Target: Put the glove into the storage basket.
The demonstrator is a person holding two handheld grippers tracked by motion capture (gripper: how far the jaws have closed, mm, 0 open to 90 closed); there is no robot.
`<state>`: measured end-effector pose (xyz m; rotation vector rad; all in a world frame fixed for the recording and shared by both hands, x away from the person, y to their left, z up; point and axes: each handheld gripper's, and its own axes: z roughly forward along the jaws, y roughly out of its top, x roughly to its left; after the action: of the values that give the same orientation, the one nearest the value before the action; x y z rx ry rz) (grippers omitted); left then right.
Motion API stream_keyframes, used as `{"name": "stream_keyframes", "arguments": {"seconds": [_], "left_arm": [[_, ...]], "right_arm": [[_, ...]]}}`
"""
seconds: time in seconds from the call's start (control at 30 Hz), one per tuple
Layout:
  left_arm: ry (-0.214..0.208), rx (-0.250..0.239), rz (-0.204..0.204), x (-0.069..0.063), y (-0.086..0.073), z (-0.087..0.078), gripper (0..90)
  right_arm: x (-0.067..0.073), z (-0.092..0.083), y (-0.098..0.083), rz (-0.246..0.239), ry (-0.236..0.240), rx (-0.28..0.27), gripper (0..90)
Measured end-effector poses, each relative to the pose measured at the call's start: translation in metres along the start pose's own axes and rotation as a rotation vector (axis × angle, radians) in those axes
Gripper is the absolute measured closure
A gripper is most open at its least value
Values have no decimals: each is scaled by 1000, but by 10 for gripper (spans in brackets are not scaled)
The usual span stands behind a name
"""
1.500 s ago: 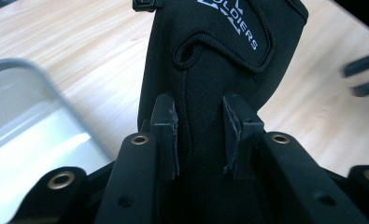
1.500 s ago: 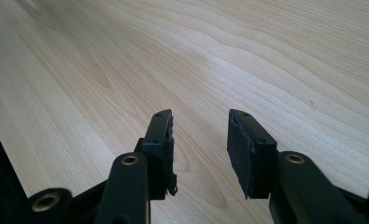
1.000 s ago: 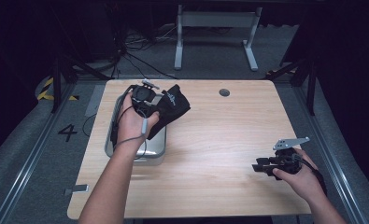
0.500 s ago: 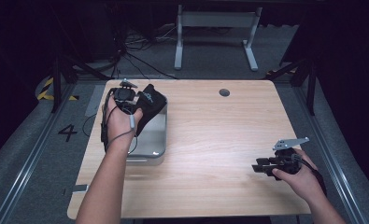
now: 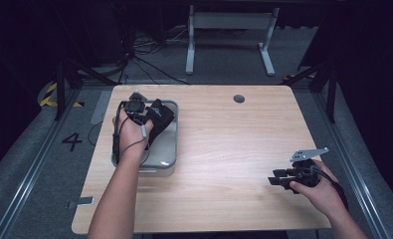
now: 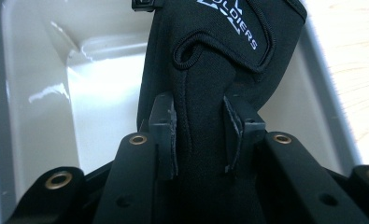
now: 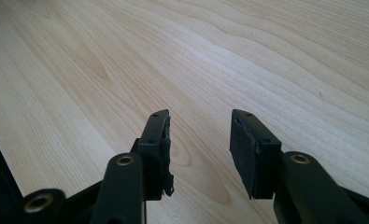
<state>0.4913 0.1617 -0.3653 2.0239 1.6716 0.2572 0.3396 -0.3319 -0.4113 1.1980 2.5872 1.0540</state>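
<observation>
Now clamping black glove (image 6: pixel 210 60) in left gripper (image 6: pixel 200 135) above grey tray (image 6: pixel 42 116), unreleased, with right gripper (image 7: pixel 198 140) gaping empty, just widened.

Grey tray (image 5: pixel 167 158), landmark, table's left side: interior largely taken up by the left gripper (image 5: pixel 143 115) and its clamped black fabric pouch (image 5: pixel 160 118). Right of tray: broad open wooden tabletop (image 5: pixel 224 149), unobstructed as far as the right gripper (image 5: pixel 278 179), well apart near the right edge.
</observation>
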Motion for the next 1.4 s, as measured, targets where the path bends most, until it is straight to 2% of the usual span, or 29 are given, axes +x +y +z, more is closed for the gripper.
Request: {"name": "stream_keyframes", "arguments": {"seconds": [0.3, 0.57, 0.7, 0.8, 0.9, 0.97, 1.2, 1.4], "left_arm": [[34, 58, -19, 9, -5, 20, 679], [43, 104, -23, 12, -8, 26, 677], [41, 122, -14, 10, -8, 30, 618], [31, 109, -7, 7, -9, 29, 557], [37, 80, 15, 4, -10, 25, 450], [37, 58, 33, 2, -11, 20, 410], [5, -16, 67, -7, -16, -7, 406], [-51, -55, 120, -21, -26, -32, 417]], "right_arm": [[1, 0, 1, -7, 2, 1, 591], [3, 0, 2, -12, 5, -3, 591], [3, 1, 3, -16, 7, -6, 589], [3, 1, 4, -17, 6, -7, 584], [3, 1, 4, -19, 7, -10, 581], [3, 1, 4, -25, 8, -9, 579], [3, 3, 7, -29, 11, -7, 578], [3, 6, 9, -33, 18, -5, 577]]}}
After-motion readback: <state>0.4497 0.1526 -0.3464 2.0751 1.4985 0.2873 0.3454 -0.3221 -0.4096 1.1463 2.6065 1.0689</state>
